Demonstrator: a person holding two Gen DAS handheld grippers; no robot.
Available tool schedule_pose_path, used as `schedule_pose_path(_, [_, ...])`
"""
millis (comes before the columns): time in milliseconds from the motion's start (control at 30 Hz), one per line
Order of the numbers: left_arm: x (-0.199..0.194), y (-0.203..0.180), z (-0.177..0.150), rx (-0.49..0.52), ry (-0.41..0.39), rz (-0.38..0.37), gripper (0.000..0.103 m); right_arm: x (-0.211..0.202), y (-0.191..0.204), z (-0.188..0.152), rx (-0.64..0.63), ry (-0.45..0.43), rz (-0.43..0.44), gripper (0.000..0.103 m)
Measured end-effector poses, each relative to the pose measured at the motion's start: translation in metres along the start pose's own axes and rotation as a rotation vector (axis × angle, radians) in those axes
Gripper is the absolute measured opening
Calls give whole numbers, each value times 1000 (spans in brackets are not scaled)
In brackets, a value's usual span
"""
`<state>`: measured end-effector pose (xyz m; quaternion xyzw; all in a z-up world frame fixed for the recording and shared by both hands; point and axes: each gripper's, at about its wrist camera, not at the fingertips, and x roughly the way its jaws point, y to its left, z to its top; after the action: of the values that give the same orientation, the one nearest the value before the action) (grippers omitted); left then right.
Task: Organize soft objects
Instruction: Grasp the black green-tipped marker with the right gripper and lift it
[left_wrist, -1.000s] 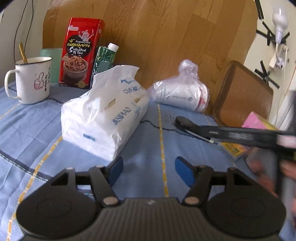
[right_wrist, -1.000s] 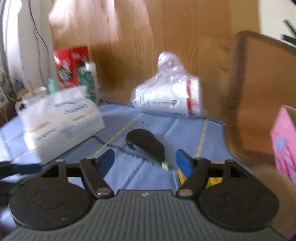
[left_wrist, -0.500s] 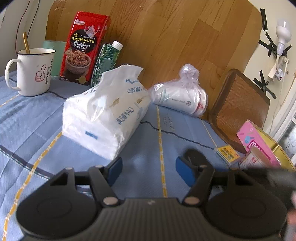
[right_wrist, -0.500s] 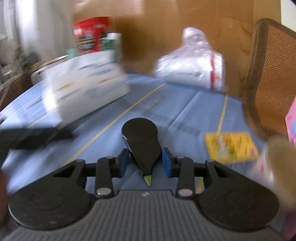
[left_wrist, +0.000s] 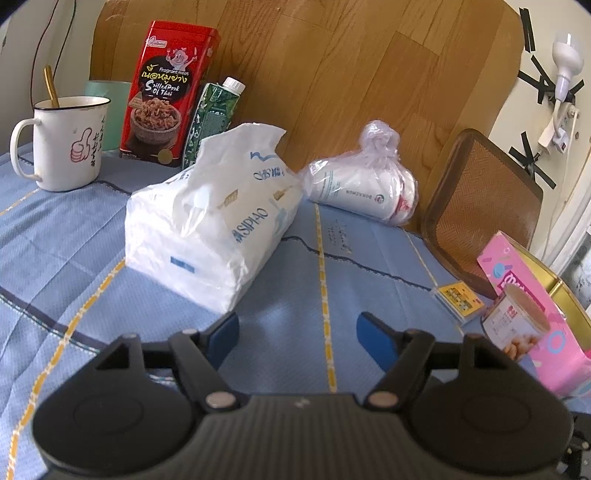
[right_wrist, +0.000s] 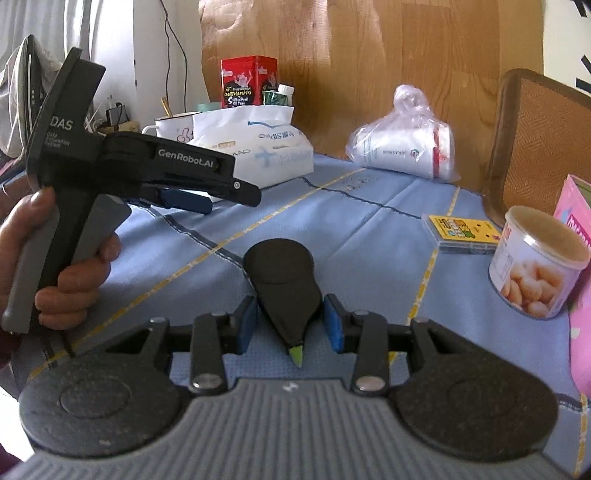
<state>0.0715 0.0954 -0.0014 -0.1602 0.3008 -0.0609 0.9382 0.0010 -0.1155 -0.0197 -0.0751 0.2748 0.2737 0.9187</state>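
Note:
A white tissue pack (left_wrist: 210, 225) lies on the blue cloth, ahead and left of my left gripper (left_wrist: 297, 332), which is open and empty just above the cloth. The pack also shows far left in the right wrist view (right_wrist: 255, 147). A plastic bag of white cups (left_wrist: 364, 188) lies behind it by the wooden board, also in the right wrist view (right_wrist: 406, 147). My right gripper (right_wrist: 290, 323) is shut on a black teardrop-shaped object with a green tip (right_wrist: 284, 284). The left gripper shows at the left of the right wrist view (right_wrist: 192, 201).
A white mug (left_wrist: 66, 142), a red tin (left_wrist: 164, 92) and a green carton (left_wrist: 212, 122) stand at the back left. A wicker chair back (left_wrist: 480, 206), a pink box (left_wrist: 535, 306), a snack can (right_wrist: 539, 262) and a yellow card pack (right_wrist: 461, 229) are on the right.
My right gripper closed on the black object and lifted it off the cloth toward me. The left gripper stayed open and shifted slightly.

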Motion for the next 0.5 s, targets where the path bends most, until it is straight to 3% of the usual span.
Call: schedule_pose_path(500, [0,0,0,-2,2,-9,78,-2,-2,-3,40,-15,23,47])
